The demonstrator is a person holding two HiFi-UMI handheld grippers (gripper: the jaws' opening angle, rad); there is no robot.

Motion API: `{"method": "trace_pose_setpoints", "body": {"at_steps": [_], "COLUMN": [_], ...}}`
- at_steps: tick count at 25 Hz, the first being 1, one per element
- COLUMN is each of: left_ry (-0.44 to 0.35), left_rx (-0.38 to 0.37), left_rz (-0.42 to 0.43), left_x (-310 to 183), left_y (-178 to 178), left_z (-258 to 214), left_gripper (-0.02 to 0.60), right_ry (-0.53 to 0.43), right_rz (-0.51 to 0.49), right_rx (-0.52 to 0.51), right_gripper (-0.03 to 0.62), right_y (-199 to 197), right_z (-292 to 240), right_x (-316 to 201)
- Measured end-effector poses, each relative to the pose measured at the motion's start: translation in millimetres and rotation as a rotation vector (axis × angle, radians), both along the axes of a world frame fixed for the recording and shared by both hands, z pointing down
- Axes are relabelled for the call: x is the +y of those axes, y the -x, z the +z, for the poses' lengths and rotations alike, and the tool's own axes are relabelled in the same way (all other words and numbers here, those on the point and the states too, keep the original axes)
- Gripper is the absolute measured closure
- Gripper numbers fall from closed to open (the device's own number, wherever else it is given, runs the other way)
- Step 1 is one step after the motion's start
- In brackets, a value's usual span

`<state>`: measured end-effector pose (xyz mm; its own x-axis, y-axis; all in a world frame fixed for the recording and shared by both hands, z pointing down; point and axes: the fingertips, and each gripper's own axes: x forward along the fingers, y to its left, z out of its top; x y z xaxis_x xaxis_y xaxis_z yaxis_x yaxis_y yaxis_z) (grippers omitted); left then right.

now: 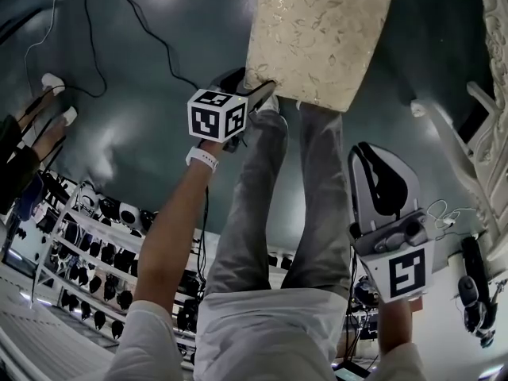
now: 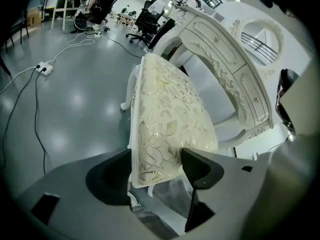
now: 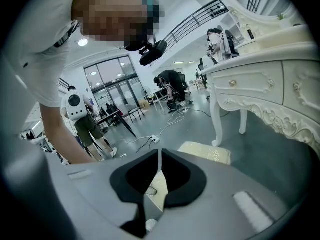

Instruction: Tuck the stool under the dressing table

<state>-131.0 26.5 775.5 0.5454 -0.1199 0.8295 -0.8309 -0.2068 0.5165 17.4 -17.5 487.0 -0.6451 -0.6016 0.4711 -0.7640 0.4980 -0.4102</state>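
Note:
The stool point(image 1: 317, 34), topped by a cream cushion with a gold leaf pattern, stands on the dark floor ahead of my feet. My left gripper point(image 1: 258, 94) grips its near left corner. In the left gripper view the jaws of the left gripper point(image 2: 157, 169) press on either side of the stool's point(image 2: 167, 119) cushion edge. The white carved dressing table point(image 2: 225, 59) rises just beyond the stool, and its edge point(image 1: 492, 133) shows at the right of the head view. My right gripper point(image 1: 373, 153) hangs shut and empty at my right side, away from the stool point(image 3: 206, 153).
Black cables and a power strip point(image 2: 45, 68) lie across the glossy floor to the left. Office chairs point(image 2: 150, 19) stand behind the dressing table point(image 3: 265, 84). Shelves with dark gear point(image 1: 87, 252) sit at the lower left. People stand far off point(image 3: 170, 81).

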Motion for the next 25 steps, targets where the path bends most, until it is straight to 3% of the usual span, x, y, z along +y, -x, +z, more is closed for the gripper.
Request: {"method": "trace_pose_setpoints", "body": {"at_steps": [6,11,18,25], "left_ry": [0.008,0.012,-0.037,-0.054], "left_rx": [-0.011,0.002,0.043,0.039], "left_rz": [-0.004,-0.007,-0.035,-0.001], "left_x": [11.9,1.4,4.4,-3.8], "left_y": [15.2,0.6,-5.6,-9.4], "left_z": [1.1,2.9,6.4,19.7], "left_gripper": [0.256,0.256,0.264,0.264], "right_ry": [-0.006,0.0,0.007,-0.005], "right_rz": [0.025,0.025,0.052,0.101], "right_rx": [0.003,0.002,0.007,0.012], "right_gripper": [0.56,0.56,0.56,0.56], "right_y": [5.9,-1.7,36.9,39.4], "right_z": [4.2,9.1,11.4,23.5], "right_x": [6.6,-0.9,39.2,58.5]}}
